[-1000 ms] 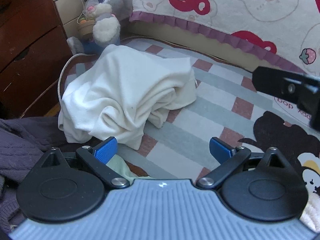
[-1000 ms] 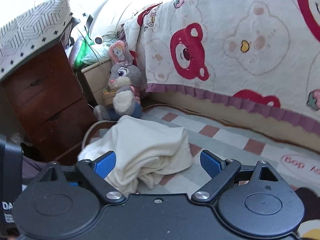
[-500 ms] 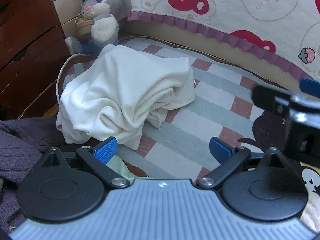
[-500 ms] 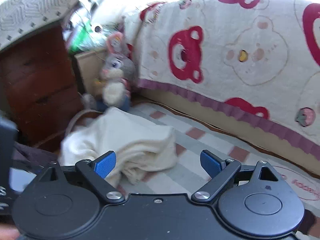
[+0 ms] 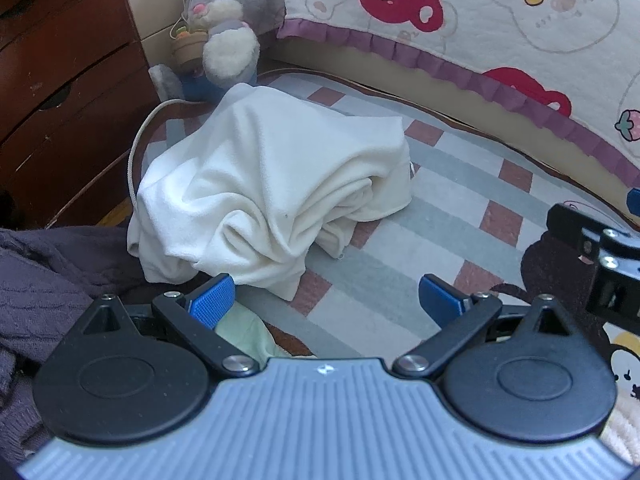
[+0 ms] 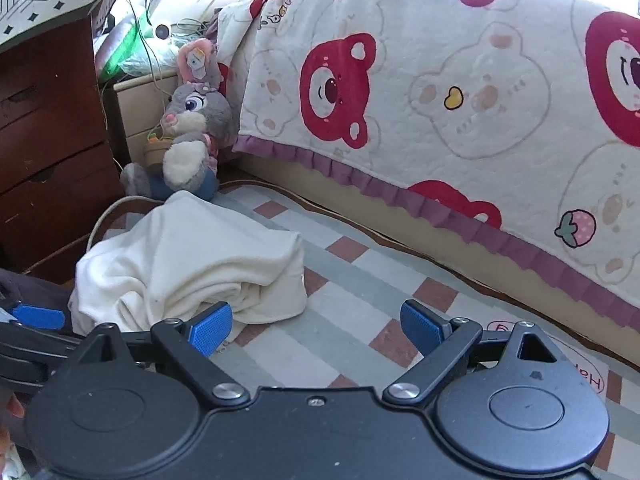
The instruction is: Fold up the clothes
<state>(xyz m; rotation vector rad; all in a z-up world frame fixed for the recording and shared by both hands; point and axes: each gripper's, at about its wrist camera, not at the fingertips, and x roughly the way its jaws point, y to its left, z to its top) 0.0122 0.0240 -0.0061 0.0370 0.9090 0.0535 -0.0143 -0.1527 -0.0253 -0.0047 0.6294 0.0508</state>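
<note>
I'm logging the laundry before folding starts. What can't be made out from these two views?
- Cream garment: bunched on itself, so its type stays unclear in both views.
- Purple knit: cut by the left-wrist frame edge.
- Pale green cloth: mostly hidden behind the left tool.

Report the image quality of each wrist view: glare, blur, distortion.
Left wrist view: sharp, evenly lit, with the cream garment crisp; fisheye bends the bedspread hem into a curve. Right wrist view: also sharp, but daylight blows out the top edge above the bear bedspread; the garment is readable.
</note>
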